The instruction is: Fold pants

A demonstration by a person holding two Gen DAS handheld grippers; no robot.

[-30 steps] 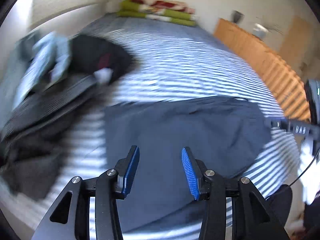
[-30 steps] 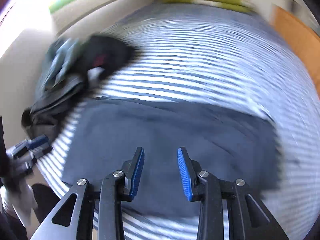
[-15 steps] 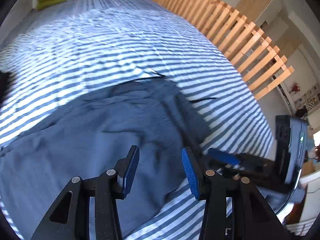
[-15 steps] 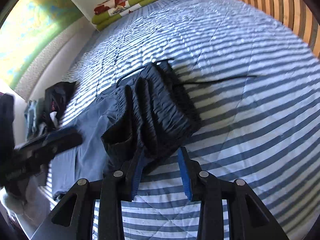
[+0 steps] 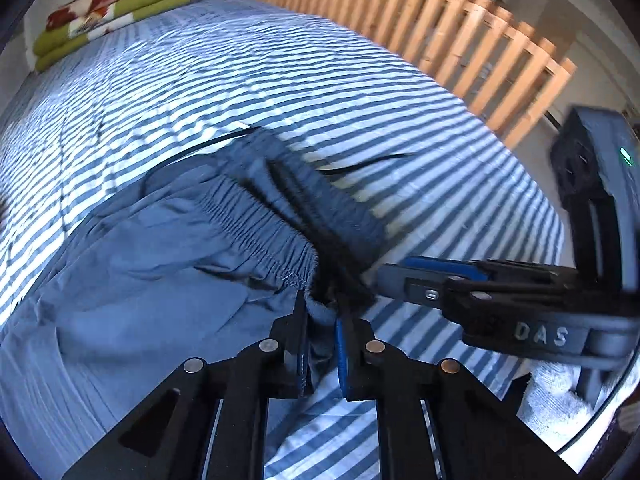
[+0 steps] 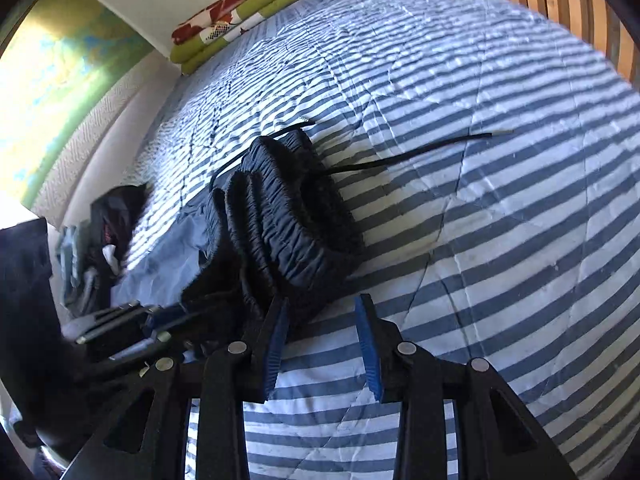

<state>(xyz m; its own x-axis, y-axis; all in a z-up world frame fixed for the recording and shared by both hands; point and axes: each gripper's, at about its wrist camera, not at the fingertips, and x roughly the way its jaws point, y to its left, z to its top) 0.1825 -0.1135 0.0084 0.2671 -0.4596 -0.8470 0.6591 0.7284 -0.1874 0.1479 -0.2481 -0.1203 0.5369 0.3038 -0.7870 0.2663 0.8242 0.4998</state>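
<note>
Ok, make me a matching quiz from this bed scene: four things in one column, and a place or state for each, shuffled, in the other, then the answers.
Things:
1. left gripper
2. right gripper
3. folded blankets
4. drawstring

Places or states:
A. stacked at the far end of the striped bed
B. jaws apart over bare striped cover, nothing between them
C. just closed on the waistband edge of the blue pants
D. lying stretched across the stripes beyond the waistband

Pairs: 1-C, 2-B, 3-A, 4-D
</note>
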